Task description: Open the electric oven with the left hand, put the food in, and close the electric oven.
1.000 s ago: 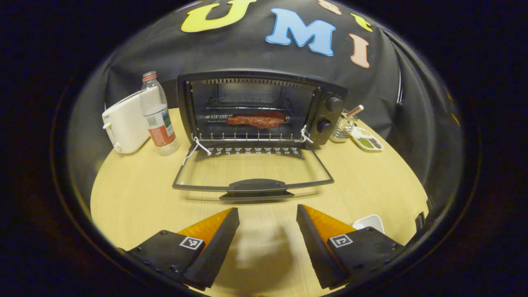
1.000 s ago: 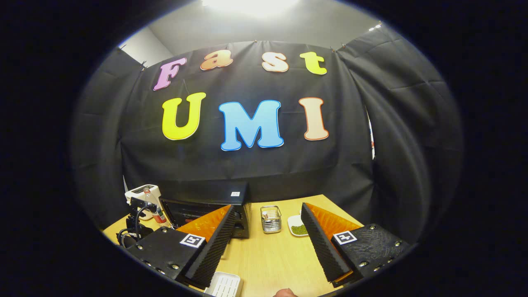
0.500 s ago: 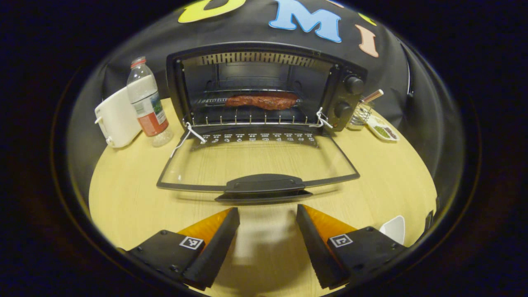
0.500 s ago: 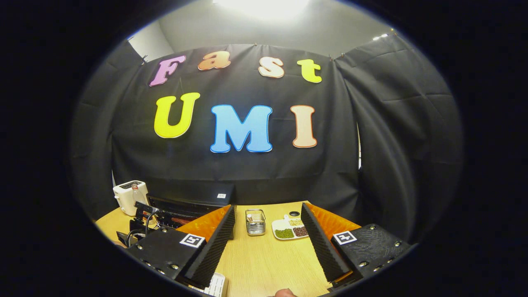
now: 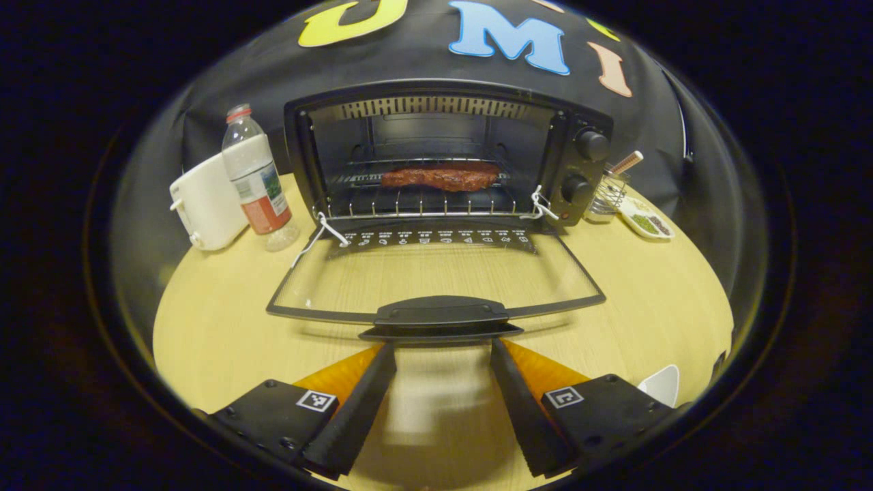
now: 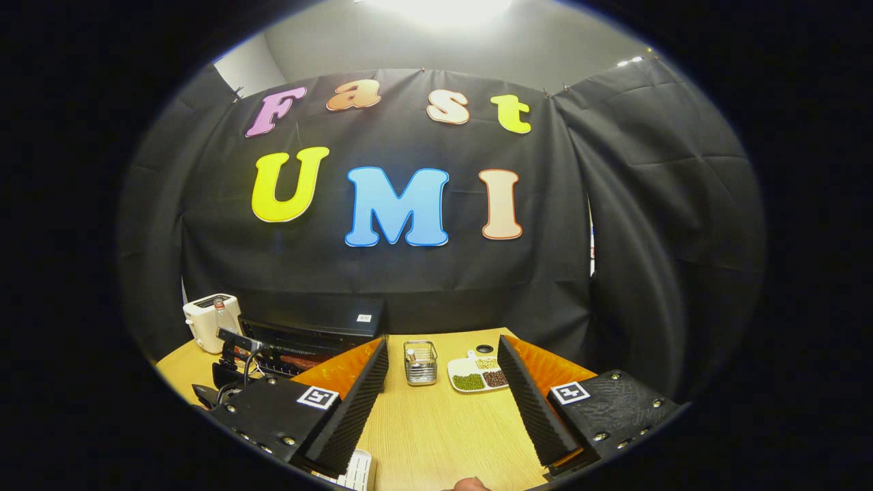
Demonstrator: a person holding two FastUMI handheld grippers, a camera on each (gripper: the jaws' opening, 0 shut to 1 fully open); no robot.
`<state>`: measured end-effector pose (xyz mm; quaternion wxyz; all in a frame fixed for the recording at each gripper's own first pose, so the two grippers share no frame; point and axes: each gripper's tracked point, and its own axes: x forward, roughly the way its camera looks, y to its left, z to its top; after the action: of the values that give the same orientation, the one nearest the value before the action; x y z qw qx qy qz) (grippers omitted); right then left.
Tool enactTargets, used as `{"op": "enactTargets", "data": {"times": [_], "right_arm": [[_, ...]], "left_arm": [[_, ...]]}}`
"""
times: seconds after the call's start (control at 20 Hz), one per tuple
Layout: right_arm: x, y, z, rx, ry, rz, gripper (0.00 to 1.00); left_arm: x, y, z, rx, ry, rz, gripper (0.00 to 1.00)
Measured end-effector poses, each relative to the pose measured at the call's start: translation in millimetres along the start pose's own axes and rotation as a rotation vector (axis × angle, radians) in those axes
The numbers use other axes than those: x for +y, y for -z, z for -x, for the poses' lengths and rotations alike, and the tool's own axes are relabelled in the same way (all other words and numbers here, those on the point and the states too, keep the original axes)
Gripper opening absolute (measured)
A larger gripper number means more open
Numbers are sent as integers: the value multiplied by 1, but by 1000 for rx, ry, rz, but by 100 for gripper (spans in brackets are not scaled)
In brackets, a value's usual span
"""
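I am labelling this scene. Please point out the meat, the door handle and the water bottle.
meat (image 5: pixel 440 177), left gripper view, middle of the slab.
door handle (image 5: pixel 441 312), left gripper view, top face.
water bottle (image 5: pixel 258 184), left gripper view, its label.

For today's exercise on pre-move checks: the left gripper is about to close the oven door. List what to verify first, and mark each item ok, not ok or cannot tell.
1. Food on the rack inside the oven: ok.
2. Door fully down, nothing lying on its glass: ok.
3. Left gripper open, lined up with the door handle: ok.
4. Fingers under the handle to lift it: not ok, they sit just short of it.
5. Bottle clear of the door's swing: ok.
6. Right gripper open and away from the door: ok.
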<state>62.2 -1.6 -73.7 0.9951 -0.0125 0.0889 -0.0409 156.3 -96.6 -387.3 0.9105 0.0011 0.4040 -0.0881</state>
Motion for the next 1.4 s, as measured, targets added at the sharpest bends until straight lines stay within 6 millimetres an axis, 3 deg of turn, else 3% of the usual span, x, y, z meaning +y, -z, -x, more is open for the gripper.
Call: {"op": "enactTargets", "data": {"times": [0.15,0.45,0.5,0.75,1.05,1.1,1.15,1.25,1.35,1.4], "right_arm": [[-2,3,-1,14,-1,4,98],[5,2,1,13,-19,18,98],[6,2,0,14,-24,22,98],[12,4,0,24,-41,12,97],[13,18,0,53,-41,-5,97],[12,20,0,57,-39,-10,98],[11,22,0,62,-36,-11,98],[7,26,-1,67,-28,-9,97],[3,28,-3,72,-21,-11,97],[2,29,-4,73,-16,-11,98]], "left_arm": [[0,-4,5,-10,3,7,91],[0,-26,27,-93,13,43,99],[0,-29,30,-102,15,54,95],[-1,-48,46,-167,19,52,99],[-2,-64,54,-197,20,51,91],[-1,-67,56,-205,20,52,91],[-1,-72,57,-216,18,46,99],[-1,-82,60,-241,12,24,91],[-1,-94,61,-267,6,13,99],[-1,-102,60,-284,4,11,95]]}}
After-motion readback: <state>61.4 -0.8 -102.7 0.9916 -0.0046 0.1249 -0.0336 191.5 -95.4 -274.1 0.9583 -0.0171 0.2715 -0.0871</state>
